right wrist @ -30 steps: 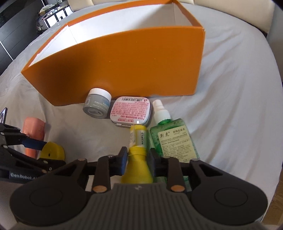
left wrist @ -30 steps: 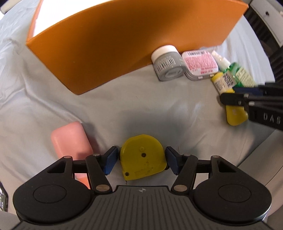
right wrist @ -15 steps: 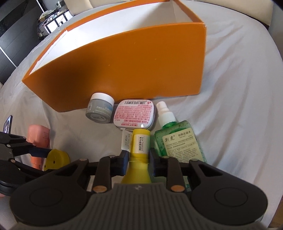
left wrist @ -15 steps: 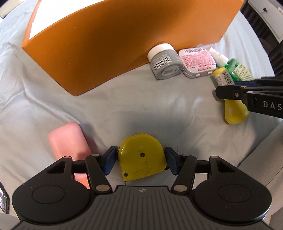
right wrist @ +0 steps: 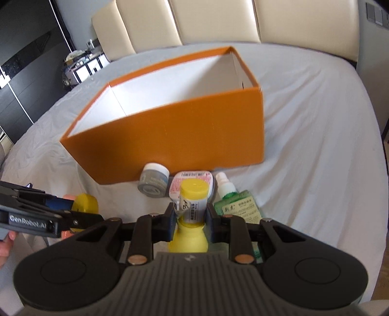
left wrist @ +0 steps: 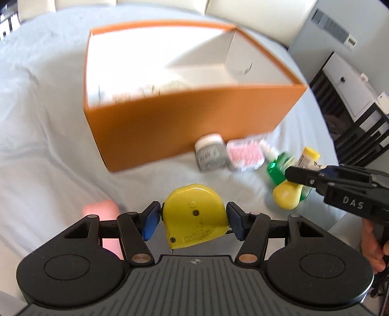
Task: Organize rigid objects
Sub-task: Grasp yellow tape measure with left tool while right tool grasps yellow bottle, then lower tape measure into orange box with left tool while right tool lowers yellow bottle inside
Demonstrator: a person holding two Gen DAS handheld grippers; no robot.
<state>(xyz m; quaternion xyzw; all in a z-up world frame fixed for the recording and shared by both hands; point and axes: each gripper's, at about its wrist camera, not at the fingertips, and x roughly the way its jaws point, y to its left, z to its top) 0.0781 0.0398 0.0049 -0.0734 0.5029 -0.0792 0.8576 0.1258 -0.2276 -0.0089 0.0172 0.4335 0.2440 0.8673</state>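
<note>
Plainly, both grippers had something clamped between their blue pads. The left gripper (left wrist: 193, 220) gripped a yellow tape measure (left wrist: 195, 216) by its two flat sides, its pads pressing on it, and held it above the pale bed sheet (left wrist: 43, 155) in front of the orange box (left wrist: 184, 128). The right gripper (right wrist: 190, 218) was clenched on a yellow bottle (right wrist: 192, 206) around its labelled neck, cap pointing toward the box, the bulbous base back near the gripper's body.

The box stood open on the sheet, white inside (the left wrist view showed something pale and blurred on its floor near the front wall, too smeared to identify). Along the foot of its near wall lay a grey jar (right wrist: 153, 184) with a white lid, just beside it a flat tin (left wrist: 245, 155) with a pink and white label, and next to that a green spray bottle (right wrist: 234, 203) lying on its side with its white nozzle toward the box. A pink block (left wrist: 101, 209) lay on the sheet beside the left gripper, partly hidden behind its linkage. A cream padded headboard (right wrist: 218, 21) rose behind the bed. A hand (left wrist: 373, 245) showed at the right gripper's handle.
</note>
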